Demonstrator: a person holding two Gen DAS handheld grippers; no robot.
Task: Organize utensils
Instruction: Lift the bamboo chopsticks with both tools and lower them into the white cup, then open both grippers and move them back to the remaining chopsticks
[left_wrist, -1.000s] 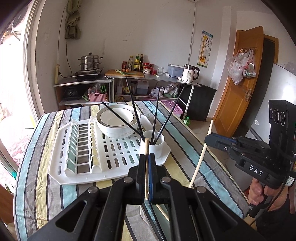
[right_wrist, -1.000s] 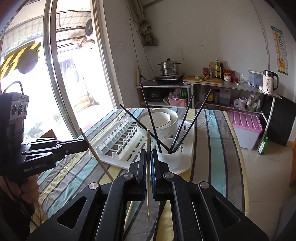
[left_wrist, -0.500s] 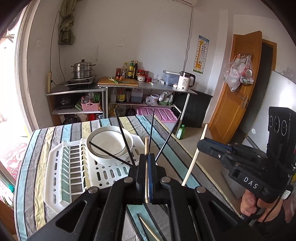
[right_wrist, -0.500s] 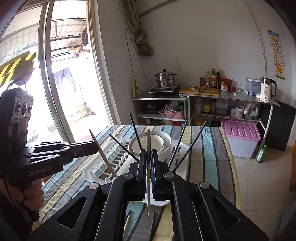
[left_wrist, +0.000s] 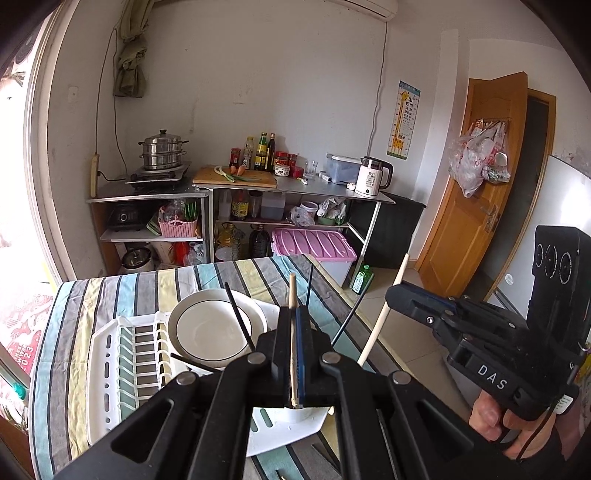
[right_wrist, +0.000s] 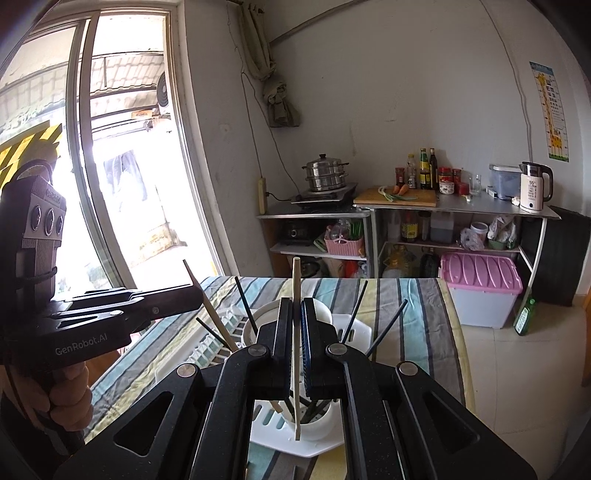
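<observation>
"DAS" is printed on the right gripper (left_wrist: 400, 295), "GenRobot.AI" on the left gripper (right_wrist: 197, 297), and "55" on the white kettle (left_wrist: 373, 180).

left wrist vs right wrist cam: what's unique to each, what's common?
Left wrist only: orange wooden door, right gripper shut on a pale wooden chopstick.
Right wrist only: big sliding window, left gripper shut on its own pale chopstick.
Both: white plastic dish rack, white bowl, black chopsticks, striped tablecloth, steel steamer pot.
</observation>
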